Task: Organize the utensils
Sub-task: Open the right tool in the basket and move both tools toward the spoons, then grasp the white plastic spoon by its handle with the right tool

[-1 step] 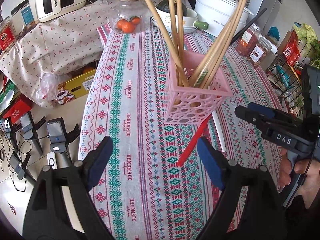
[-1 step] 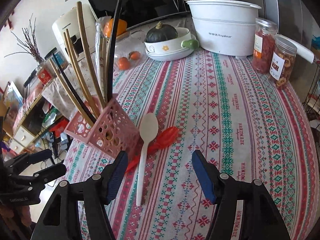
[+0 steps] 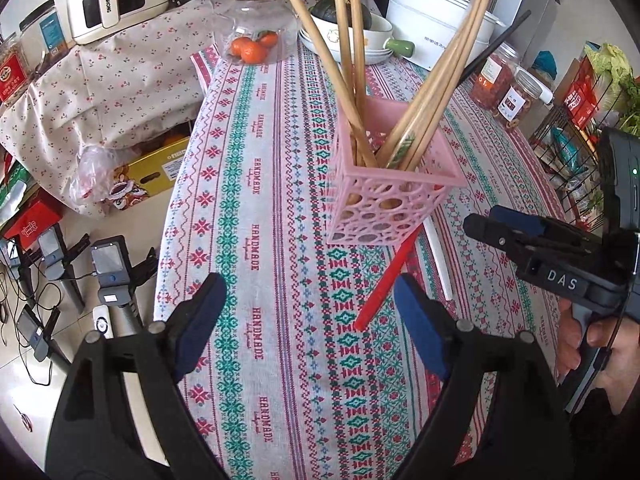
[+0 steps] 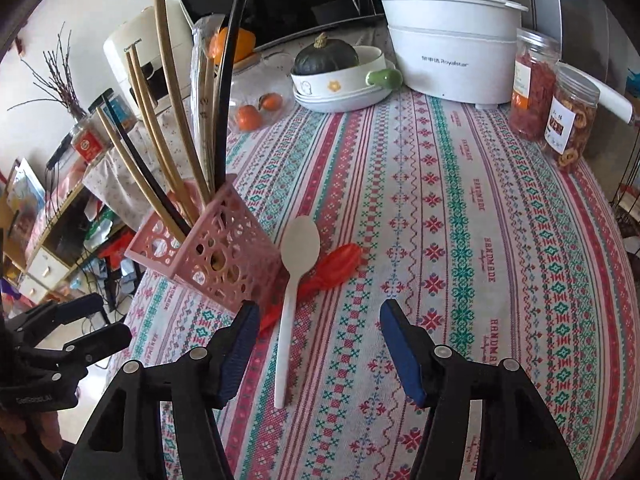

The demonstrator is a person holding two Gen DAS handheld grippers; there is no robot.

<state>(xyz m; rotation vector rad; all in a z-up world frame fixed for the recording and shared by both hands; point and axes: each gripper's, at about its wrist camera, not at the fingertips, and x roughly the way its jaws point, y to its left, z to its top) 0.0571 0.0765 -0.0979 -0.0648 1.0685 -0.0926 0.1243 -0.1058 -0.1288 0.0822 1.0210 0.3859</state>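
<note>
Nothing can be seen to have changed; no spoon has been picked up yet. The left claw (image 3: pixel 308 316) is held wide open and empty over the tabletop (image 3: pixel 256 360), and the right claw (image 4: pixel 320 344) is wide open and empty too. A white spoon (image 4: pixel 294 292) and a red spoon (image 4: pixel 332 268) are laid flat beside the pink basket (image 4: pixel 216 256), where the chopsticks (image 3: pixel 352 80) are already stood up. The white spoon will likely be grabbed next.
</note>
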